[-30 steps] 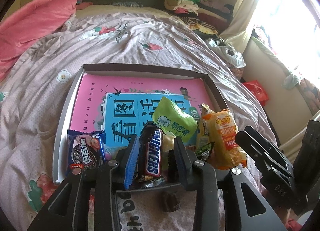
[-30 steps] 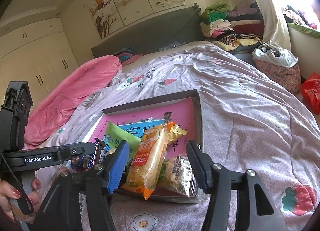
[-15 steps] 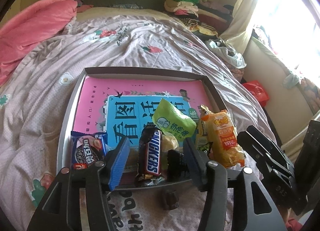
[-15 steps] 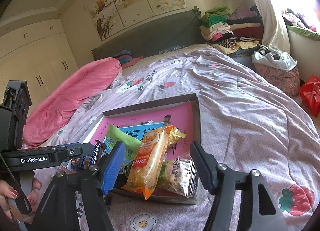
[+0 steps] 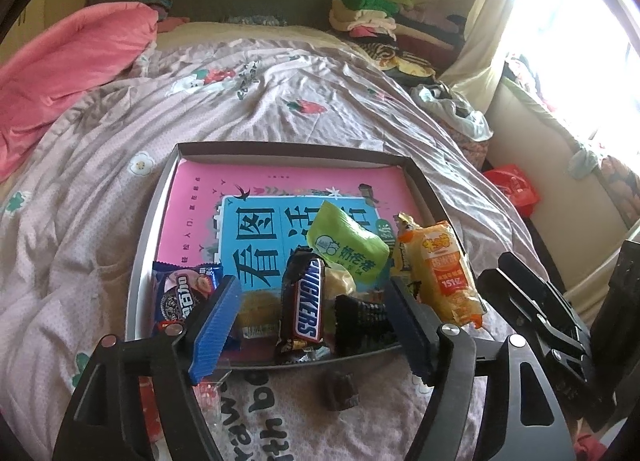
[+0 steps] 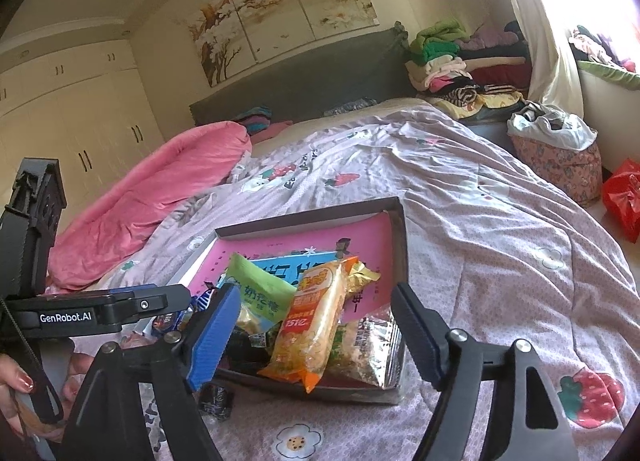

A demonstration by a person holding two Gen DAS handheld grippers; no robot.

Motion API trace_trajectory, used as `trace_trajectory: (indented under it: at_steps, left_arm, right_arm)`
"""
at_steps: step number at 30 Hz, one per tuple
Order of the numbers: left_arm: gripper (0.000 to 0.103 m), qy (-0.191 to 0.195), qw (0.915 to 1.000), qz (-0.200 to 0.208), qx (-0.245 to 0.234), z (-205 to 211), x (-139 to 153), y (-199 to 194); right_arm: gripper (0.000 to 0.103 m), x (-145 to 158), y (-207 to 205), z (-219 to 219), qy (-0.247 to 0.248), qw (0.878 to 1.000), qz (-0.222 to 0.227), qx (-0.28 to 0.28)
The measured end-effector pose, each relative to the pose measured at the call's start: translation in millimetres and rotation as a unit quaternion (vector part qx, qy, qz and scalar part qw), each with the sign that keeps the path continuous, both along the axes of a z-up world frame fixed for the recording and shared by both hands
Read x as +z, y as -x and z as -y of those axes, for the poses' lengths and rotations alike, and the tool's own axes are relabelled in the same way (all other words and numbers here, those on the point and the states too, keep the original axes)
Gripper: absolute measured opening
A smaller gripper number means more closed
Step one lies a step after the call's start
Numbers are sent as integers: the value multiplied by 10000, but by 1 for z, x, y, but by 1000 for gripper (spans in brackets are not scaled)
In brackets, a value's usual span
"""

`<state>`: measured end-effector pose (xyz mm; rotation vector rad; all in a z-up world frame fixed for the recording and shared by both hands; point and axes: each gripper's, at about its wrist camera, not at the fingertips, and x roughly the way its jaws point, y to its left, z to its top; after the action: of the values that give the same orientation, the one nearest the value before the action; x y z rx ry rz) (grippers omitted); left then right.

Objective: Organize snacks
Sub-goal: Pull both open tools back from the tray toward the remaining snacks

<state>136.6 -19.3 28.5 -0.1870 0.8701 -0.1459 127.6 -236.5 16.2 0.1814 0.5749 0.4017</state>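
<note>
A shallow dark box (image 5: pixel 288 149) lies on the bed with a pink book inside. At its near end lie a Snickers bar (image 5: pixel 306 301), an Oreo pack (image 5: pixel 182 295), a green packet (image 5: pixel 346 247), an orange snack bag (image 5: pixel 444 273) and a dark wrapper (image 5: pixel 360 319). My left gripper (image 5: pixel 316 329) is open and empty, just short of the Snickers. My right gripper (image 6: pixel 316 333) is open and empty in front of the orange bag (image 6: pixel 316 325) and a silvery packet (image 6: pixel 368 353). A small dark candy (image 5: pixel 340 389) lies on the bedspread outside the box.
The box (image 6: pixel 312 217) sits on a lilac bedspread. A pink duvet (image 5: pixel 68 65) is bunched at the far left. Folded clothes (image 6: pixel 444 61) are stacked by the headboard. A floral bag (image 6: pixel 560 157) and a red bag (image 6: pixel 624 197) stand beside the bed on the right.
My left gripper opened wide, let go of the Snickers bar and drew back from the box. My right gripper drew back slightly and stayed open.
</note>
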Motion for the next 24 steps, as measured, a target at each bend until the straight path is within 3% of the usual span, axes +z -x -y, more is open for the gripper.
trace_trajectory:
  at_steps: [24]
  left_arm:
    - [77, 34, 9997, 192, 129, -17, 19, 30]
  right_arm:
    - [85, 7, 29, -29, 90, 9988, 41, 479]
